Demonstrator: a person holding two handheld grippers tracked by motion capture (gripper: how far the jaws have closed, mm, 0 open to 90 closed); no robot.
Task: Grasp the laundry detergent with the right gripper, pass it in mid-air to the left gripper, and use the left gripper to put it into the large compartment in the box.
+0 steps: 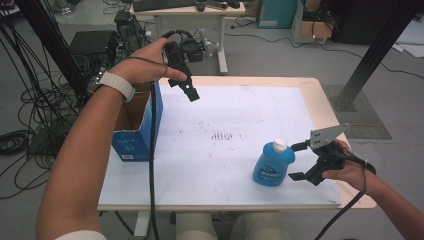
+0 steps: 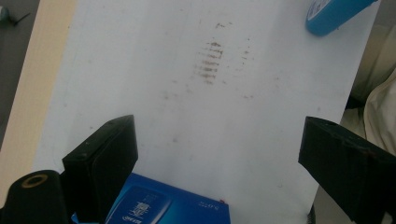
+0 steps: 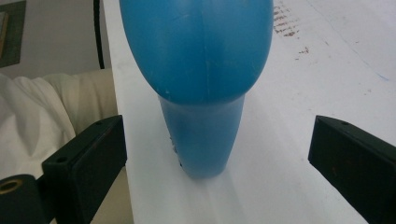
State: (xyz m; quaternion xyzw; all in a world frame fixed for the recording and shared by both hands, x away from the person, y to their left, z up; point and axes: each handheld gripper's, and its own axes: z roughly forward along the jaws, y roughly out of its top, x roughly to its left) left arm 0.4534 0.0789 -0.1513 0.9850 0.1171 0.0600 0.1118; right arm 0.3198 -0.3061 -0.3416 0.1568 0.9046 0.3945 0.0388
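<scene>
A blue bottle (image 1: pixel 273 162) with a white cap stands upright at the front right of the white table (image 1: pixel 235 115). Just right of it, my right gripper (image 1: pixel 298 161) is open, its jaws pointing at the bottle without touching it. In the right gripper view the bottle (image 3: pixel 201 70) rises close ahead, with a gap to each jaw of that gripper (image 3: pixel 217 140). My left gripper (image 1: pixel 192 92) hangs open in the air at the back left, beside an open blue box (image 1: pixel 135 120). In the left gripper view its own gripper (image 2: pixel 219 140) holds nothing above the box (image 2: pixel 163 205).
The blue box stands at the table's left edge, open side up. Brown smudges (image 1: pixel 222 135) mark the middle of the table. Behind the table stand a desk (image 1: pixel 187 12) with a keyboard and black frame posts (image 1: pixel 380 45). Cables (image 1: pixel 20 140) lie on the floor at left.
</scene>
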